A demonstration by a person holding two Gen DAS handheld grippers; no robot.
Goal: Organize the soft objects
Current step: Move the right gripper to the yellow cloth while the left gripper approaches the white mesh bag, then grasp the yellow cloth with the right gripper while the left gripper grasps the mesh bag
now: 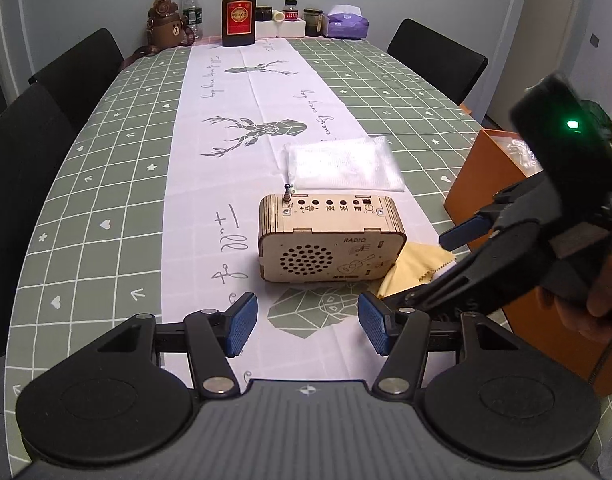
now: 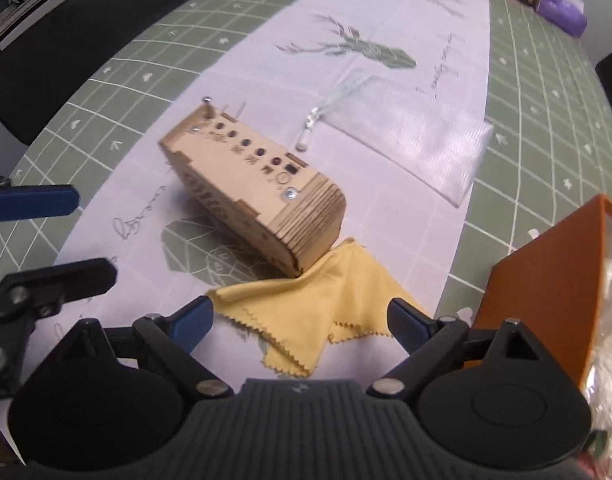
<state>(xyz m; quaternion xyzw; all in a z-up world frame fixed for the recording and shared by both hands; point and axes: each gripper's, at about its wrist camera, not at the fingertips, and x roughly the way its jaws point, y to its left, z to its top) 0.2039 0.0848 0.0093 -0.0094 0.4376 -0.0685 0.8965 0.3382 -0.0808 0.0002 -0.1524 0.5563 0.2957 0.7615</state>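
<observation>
1. The yellow cloth [image 2: 306, 300] lies crumpled at lower centre of the right wrist view, its zigzag edges toward the camera. One corner is tucked under the near end of the wooden radio [image 2: 257, 192], so the radio seems to pin it down.
2. In the left wrist view the same cloth [image 1: 420, 262] peeks out at the radio's [image 1: 330, 236] right side, right of centre.
3. A second soft item, a white mesh pouch [image 1: 342, 164], lies flat just beyond the radio, above centre in the left view; its drawstring cord [image 2: 312, 124] trails toward the radio.
4. The right gripper [image 2: 301, 320] hangs low over the cloth with its jaws spread wide, one blue pad on either side of the fabric, holding nothing. That straddling pose looks like the set-up for a pinch.
5. The left gripper [image 1: 306, 322] sits at lower centre of its own view, jaws also wide apart and empty, facing the radio front. It may be placed to steady or lift the radio so the cloth comes free, though that is a guess.
6. An orange box [image 2: 546, 280] stands at the table's edge on the right of the frame, with clear crinkled material inside; it is probably where soft things go.
7. Bottles and a purple tissue pack [image 1: 346, 22] line the far end, upper centre.
</observation>
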